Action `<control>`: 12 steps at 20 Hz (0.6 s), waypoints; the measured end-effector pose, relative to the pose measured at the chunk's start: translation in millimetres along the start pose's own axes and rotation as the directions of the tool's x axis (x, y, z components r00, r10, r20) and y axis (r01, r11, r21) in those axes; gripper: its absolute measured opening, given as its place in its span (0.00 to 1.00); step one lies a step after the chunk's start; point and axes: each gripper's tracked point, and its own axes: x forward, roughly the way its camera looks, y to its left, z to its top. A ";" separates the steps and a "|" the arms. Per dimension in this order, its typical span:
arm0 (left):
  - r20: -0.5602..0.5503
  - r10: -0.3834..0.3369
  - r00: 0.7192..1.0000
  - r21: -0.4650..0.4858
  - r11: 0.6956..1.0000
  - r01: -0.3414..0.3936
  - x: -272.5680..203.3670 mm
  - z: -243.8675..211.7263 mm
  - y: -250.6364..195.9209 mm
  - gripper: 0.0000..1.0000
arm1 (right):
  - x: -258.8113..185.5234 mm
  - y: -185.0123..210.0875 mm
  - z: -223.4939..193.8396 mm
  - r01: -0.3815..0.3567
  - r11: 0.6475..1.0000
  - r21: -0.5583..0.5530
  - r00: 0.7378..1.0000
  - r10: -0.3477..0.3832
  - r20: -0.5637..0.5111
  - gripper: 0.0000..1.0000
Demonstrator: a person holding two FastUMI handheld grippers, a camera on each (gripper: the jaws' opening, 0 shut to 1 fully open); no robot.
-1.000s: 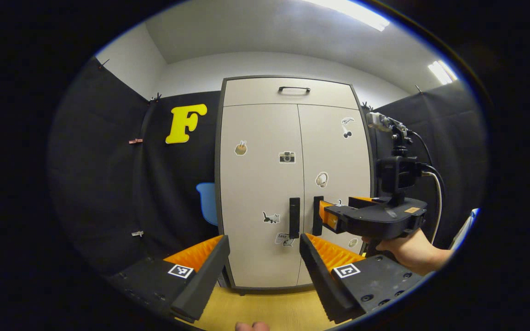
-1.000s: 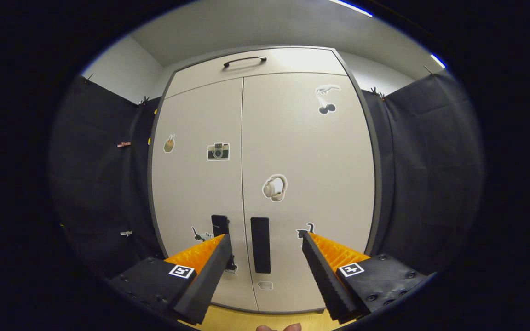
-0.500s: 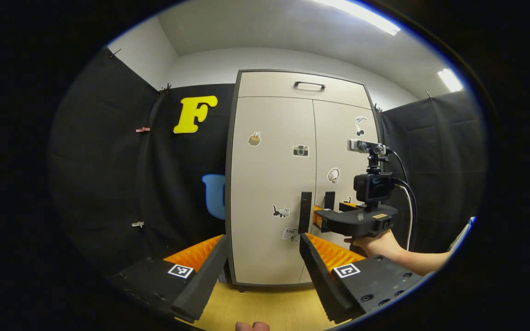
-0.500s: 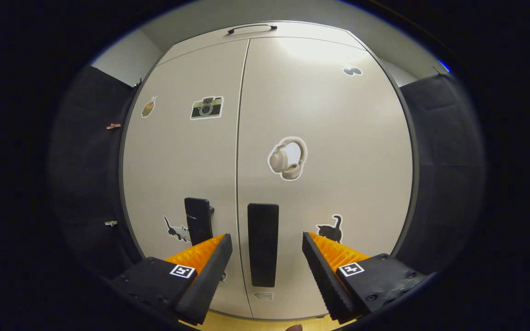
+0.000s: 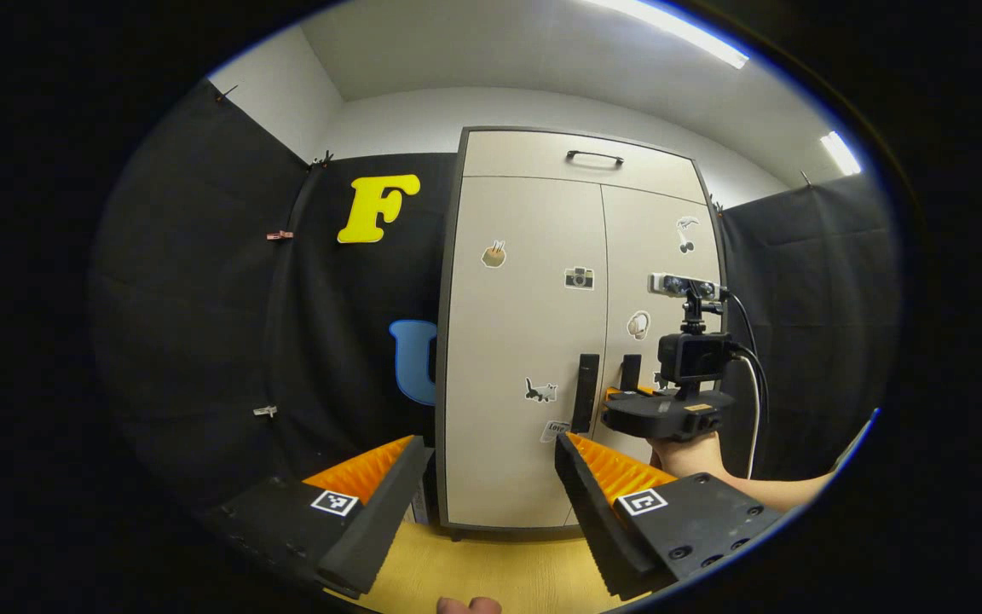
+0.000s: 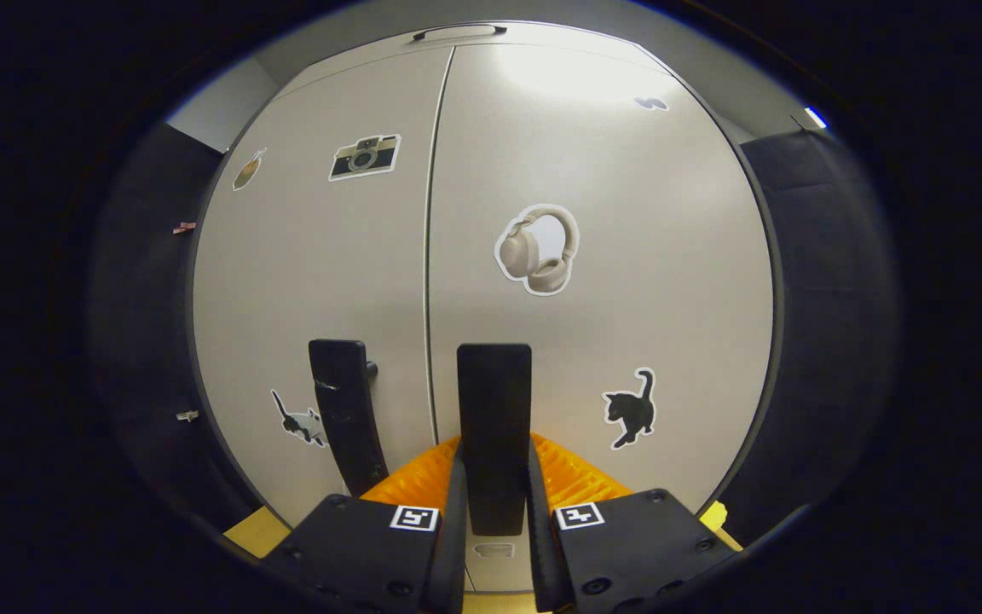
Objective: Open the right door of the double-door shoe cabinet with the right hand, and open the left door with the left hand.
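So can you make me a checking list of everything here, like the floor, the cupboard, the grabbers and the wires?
Surface: wooden floor under the cabinet, bare where seen.
Job's things: shoe cabinet, both doors closed; right door handle and left door handle upright side by side.
Clutter: nothing seen.
Grippers: right gripper, jaws closed on the right door handle; left gripper, jaws open, back from the cabinet, holding nothing.
Cables: a cable hangs from the right gripper's camera mount.
Surroundings: black cloth wall, stickers on the doors, ceiling lights.
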 end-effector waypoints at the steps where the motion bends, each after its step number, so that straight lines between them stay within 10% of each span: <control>1: -0.003 0.002 1.000 -0.001 1.000 -0.002 -1.5 -1.4 0.1 0.95 | -1.4 -0.5 2.0 0.010 1.000 -0.002 1.000 -0.010 -0.005 0.30; 12: -0.009 0.029 1.000 -0.005 1.000 -0.029 -23.2 -2.2 2.0 0.95 | -13.8 -2.0 1.6 -0.056 0.998 0.029 0.998 0.056 -0.012 0.12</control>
